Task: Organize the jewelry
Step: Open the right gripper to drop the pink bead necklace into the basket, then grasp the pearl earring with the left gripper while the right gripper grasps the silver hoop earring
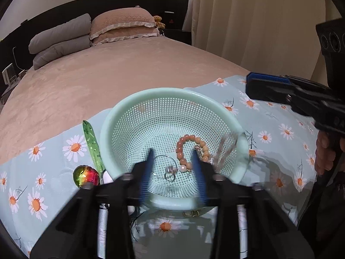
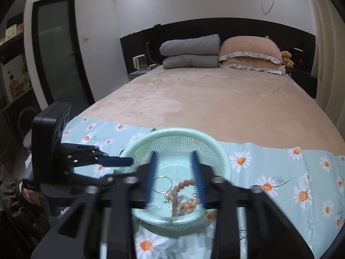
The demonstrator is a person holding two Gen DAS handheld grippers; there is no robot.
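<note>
While both grippers hover over the round mint-green perforated plastic basket (image 1: 172,116), each stands with its blue-tipped fingers apart and nothing held between them. In the left wrist view the left gripper (image 1: 172,157) points down into the basket, with its fingers framing the jewelry on the mesh bottom. A bracelet of round orange and peach beads (image 1: 190,149) lies curled there, just beside a thin silver wire hoop (image 1: 165,166) with a small coiled piece and a pale pearl-like bead (image 1: 182,168). A blurred, translucent streak (image 1: 225,151) shows near the basket's right inner wall; what it is cannot be told.

The basket sits on a light blue cloth printed with white and orange daisies (image 1: 280,129), spread across the foot of a bed with a beige plush cover (image 1: 107,75). Left of the basket lie a green patterned strap (image 1: 92,144) and an iridescent red-green round ornament (image 1: 86,176). Under the basket's near rim a small gold-coloured piece (image 1: 190,213) peeks out.

In the right wrist view the right gripper (image 2: 173,166) is above the same basket (image 2: 222,157), and the left gripper's fingertips reach to the basket's left rim. Folded grey blankets (image 2: 190,51) and frilled beige pillows (image 2: 248,51) rest at the black headboard (image 2: 215,26).
</note>
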